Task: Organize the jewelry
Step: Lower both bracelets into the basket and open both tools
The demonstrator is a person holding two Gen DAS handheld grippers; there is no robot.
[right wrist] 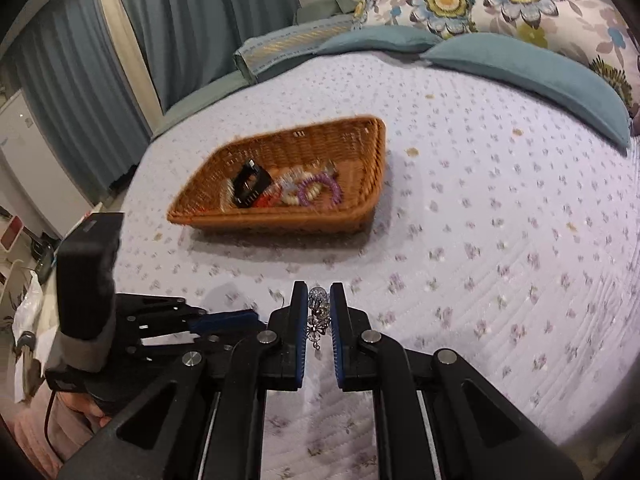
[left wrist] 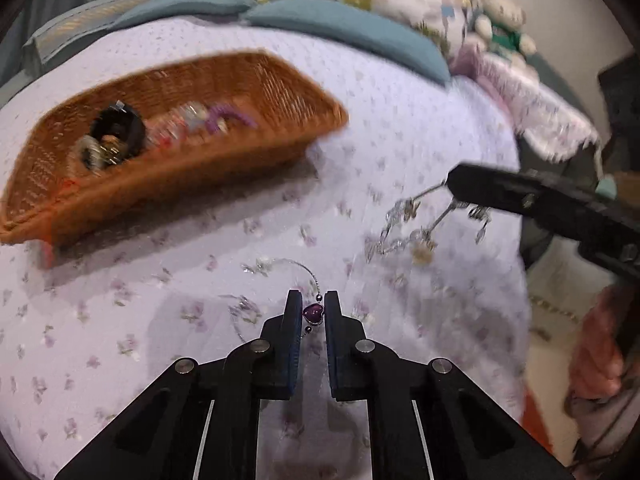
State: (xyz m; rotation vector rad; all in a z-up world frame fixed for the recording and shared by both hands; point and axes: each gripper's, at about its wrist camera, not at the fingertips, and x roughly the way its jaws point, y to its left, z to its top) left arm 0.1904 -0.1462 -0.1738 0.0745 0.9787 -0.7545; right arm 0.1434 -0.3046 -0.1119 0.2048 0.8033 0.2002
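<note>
So the left gripper (left wrist: 313, 304) was seen low in the middle of the left wrist view, its jaws narrowed to a slim gap with a purple heart pendant (left wrist: 313, 314) sitting right between them. Whether the pads were actually pressed on the heart couldn't be told, but it looked pinched. A thin silver chain (left wrist: 310, 276) was looped up from the pendant and trailed off to the left across the lavender flowered bedspread (left wrist: 160, 320).

Over at the right side of that same view, the right gripper (left wrist: 452, 186) was poked in from the edge, and a sparkly silver chain piece with little charms (left wrist: 404, 228) was dangled from its tip, hanging just above the bedspread. In the right wrist view the same gripper (right wrist: 319, 304) was shown bottom centre, jaws nearly closed, with a crystal bead cluster (right wrist: 319, 312) caught between the blue pads.

The wicker basket (left wrist: 256, 148) was parked in the upper left of the left view, well apart from both tools. Already inside it: a black hair clip (right wrist: 250, 187), a purple coil bracelet (right wrist: 320, 194) and a jumble of beaded stuff too blurry to sort out. Teal pillows (right wrist: 532, 76) and a floral one (right wrist: 500, 0) were stacked along the top of the frame.
</note>
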